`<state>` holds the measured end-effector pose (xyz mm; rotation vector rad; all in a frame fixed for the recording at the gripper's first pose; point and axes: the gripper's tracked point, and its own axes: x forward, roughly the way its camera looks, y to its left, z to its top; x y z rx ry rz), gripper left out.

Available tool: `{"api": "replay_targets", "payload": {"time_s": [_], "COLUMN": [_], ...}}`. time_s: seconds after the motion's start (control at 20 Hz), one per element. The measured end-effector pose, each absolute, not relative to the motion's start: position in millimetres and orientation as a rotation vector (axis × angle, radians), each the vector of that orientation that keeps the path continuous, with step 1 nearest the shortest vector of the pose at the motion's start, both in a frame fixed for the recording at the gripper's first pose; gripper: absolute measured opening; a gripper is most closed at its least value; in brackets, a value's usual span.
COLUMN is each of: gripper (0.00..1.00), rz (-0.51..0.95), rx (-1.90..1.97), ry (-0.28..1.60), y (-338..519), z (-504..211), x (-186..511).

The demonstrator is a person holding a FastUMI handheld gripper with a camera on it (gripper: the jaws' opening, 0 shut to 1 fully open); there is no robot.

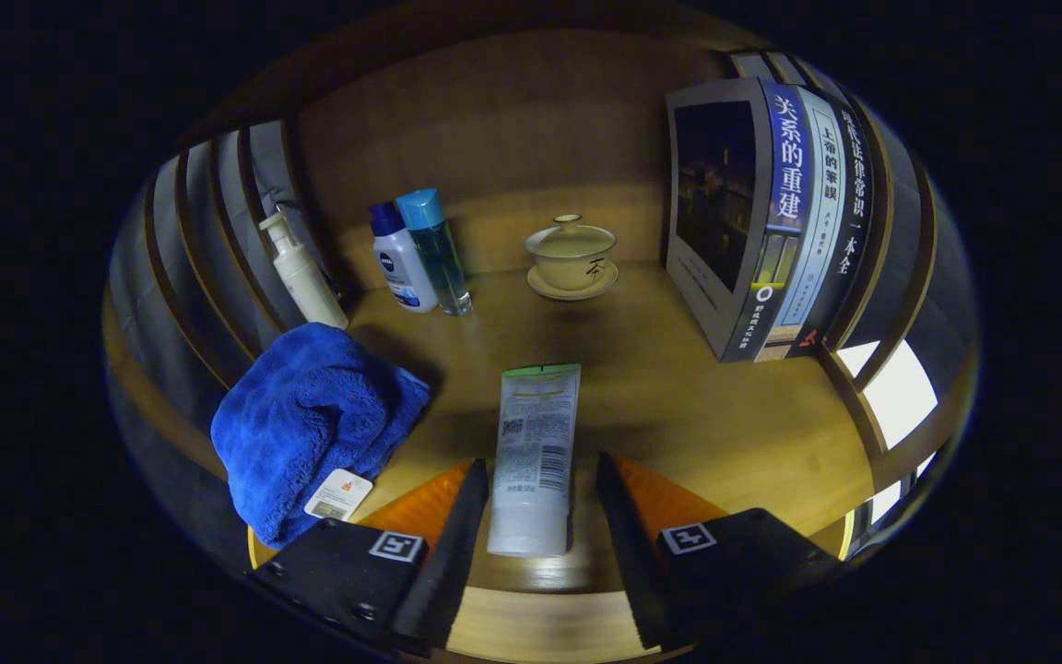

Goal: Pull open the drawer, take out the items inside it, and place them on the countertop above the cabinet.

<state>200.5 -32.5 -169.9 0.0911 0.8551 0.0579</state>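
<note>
Lying flat on the wooden countertop [725, 433], a white tube [533, 461] sat between the two fingers of the gripper [540, 516]. The fingers were spread wide. The left one was close beside the tube, maybe touching it, and the right one stood apart from it, so the gripper did not hold it. The tube had a green end and small print with a barcode, too tiny to read. A blue towel [310, 424] with a small tag lay just left of the fingers. Farther back stood a white pump bottle [302, 272], a white bottle with a blue cap [399, 258] marked NIVEA, and a clear blue bottle [436, 251]. A lidded cup on a saucer [572, 258] sat behind the tube. Books [766, 217] with Chinese writing stood on the right.
</note>
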Motion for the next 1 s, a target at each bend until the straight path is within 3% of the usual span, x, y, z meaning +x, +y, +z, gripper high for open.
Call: {"api": "replay_targets", "payload": {"time_s": [0.1,0.5,0.85,1.0], "gripper": [0.87,0.99,0.99,0.99], "rz": [0.058,0.117,0.305,0.319], "rx": [0.100,0.125,0.165,0.203], "ry": [0.854,0.798,0.594,0.548], "y": [-33.8,-13.8,62.3,75.2], "z": [-169.6,-138.7,-80.4,-79.6], "x": [199.6,177.2,84.1,52.9]}}
